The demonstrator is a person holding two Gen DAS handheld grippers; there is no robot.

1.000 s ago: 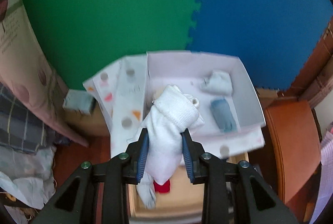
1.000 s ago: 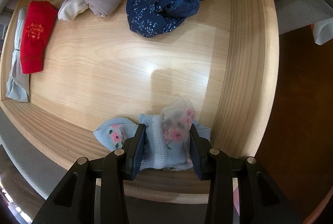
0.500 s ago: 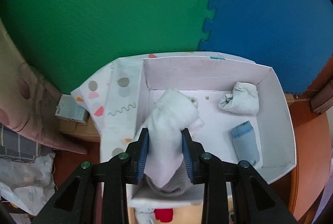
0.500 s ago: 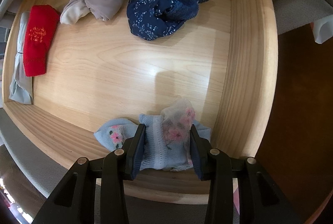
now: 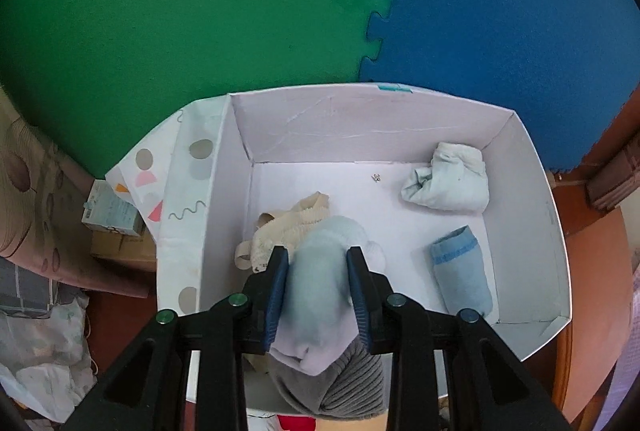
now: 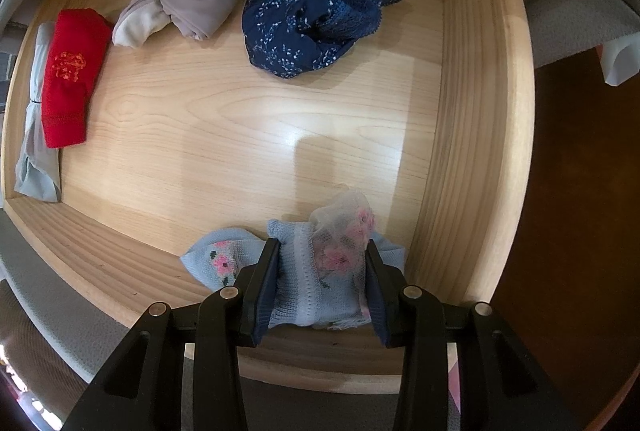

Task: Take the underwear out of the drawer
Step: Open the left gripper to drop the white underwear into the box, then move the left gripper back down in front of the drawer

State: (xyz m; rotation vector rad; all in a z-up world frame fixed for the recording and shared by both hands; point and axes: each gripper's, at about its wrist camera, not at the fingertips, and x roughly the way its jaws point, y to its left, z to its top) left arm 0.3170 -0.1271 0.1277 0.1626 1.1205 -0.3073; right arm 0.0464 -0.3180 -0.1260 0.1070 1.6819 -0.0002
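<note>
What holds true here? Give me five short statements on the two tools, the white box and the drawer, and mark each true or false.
1. The left tool is shut on a white bundle above the white box. True.
2. The white box holds nothing. False: a pale blue roll, a crumpled pale garment and a cream lace piece lie in it.
3. The right tool grips a light blue floral garment at the near edge of the wooden drawer. True.
4. The navy floral garment lies in the white box. False: it lies in the drawer.
5. A red folded garment lies at the drawer's left side. True.
</note>
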